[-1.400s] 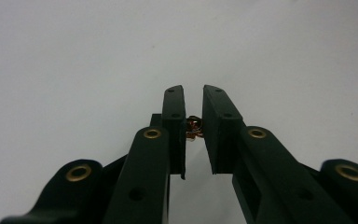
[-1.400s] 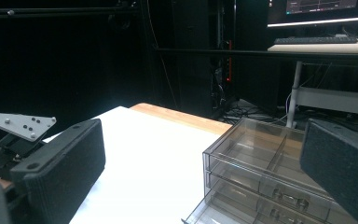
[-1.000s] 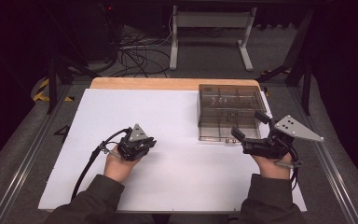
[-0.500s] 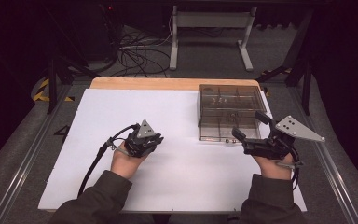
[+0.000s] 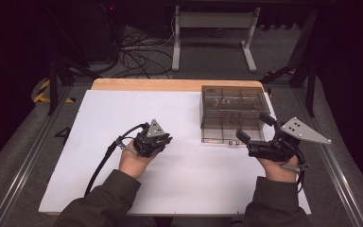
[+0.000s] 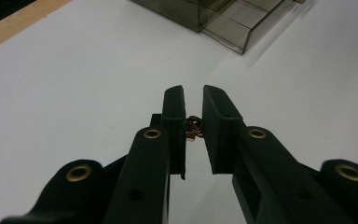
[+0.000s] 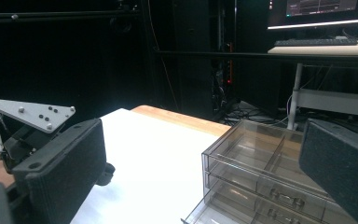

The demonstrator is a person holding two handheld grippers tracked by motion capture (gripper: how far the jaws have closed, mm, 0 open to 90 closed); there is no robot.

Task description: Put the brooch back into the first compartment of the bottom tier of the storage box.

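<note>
White table (image 6: 74, 93), left gripper's (image 6: 194, 121) pinched copper bit (image 6: 193, 128).

White sheet (image 5: 123, 118) spread over the bench, wooden bench edge (image 5: 170, 84) left uncovered at the far side, tangled cables (image 5: 142, 56) seen on the floor beyond, monitor (image 7: 321, 11) and keyboard (image 7: 314, 42) set on a desk behind
</note>
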